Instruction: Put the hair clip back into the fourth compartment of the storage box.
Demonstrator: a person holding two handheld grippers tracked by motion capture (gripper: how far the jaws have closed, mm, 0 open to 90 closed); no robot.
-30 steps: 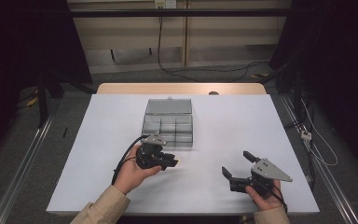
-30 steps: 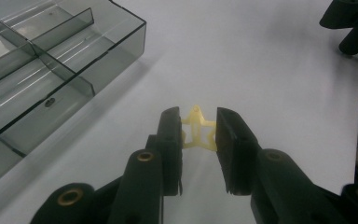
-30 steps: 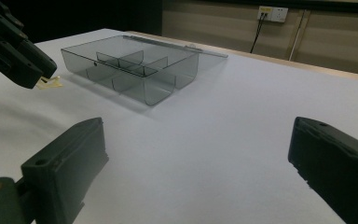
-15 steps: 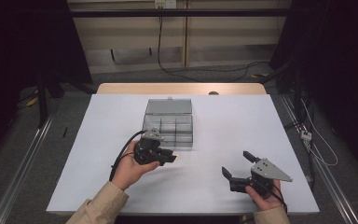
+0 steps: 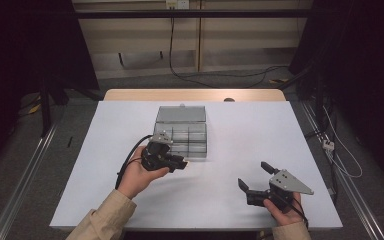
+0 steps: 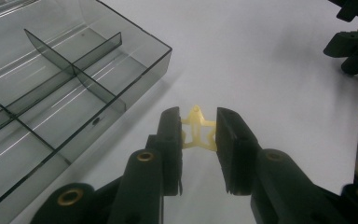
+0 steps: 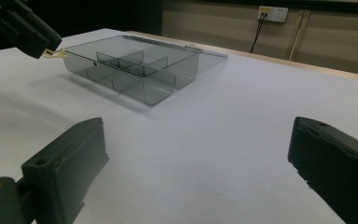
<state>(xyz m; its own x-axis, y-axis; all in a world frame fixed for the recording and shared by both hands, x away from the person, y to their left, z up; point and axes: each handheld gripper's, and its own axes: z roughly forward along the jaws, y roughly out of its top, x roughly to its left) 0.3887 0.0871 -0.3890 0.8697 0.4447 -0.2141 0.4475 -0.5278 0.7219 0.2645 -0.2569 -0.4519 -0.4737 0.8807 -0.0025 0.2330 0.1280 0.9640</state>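
Note:
A clear smoky compartment box point(image 5: 181, 123) lies open on the white table, its dividers plain in the left gripper view point(image 6: 73, 69). My left gripper point(image 5: 182, 163) hovers just in front of the box's near edge, shut on a small pale yellow star-shaped piece point(image 6: 197, 135) pinched between its black pads. From the right gripper view the same piece point(image 7: 54, 53) pokes out of the left gripper point(image 7: 25, 29) beside the box point(image 7: 135, 63). My right gripper point(image 5: 253, 174) rests near the table's front right, jaws wide open with nothing between them point(image 7: 198, 154).
The white table point(image 5: 240, 130) is bare around the box. Its front edge runs just below both hands. A cable point(image 5: 128, 161) trails from the left gripper. Beyond the far edge are a wooden strip, floor cables and a wall socket.
The left hand has edged slightly away from the person toward the box, still holding the yellow piece. The right hand has stayed put.

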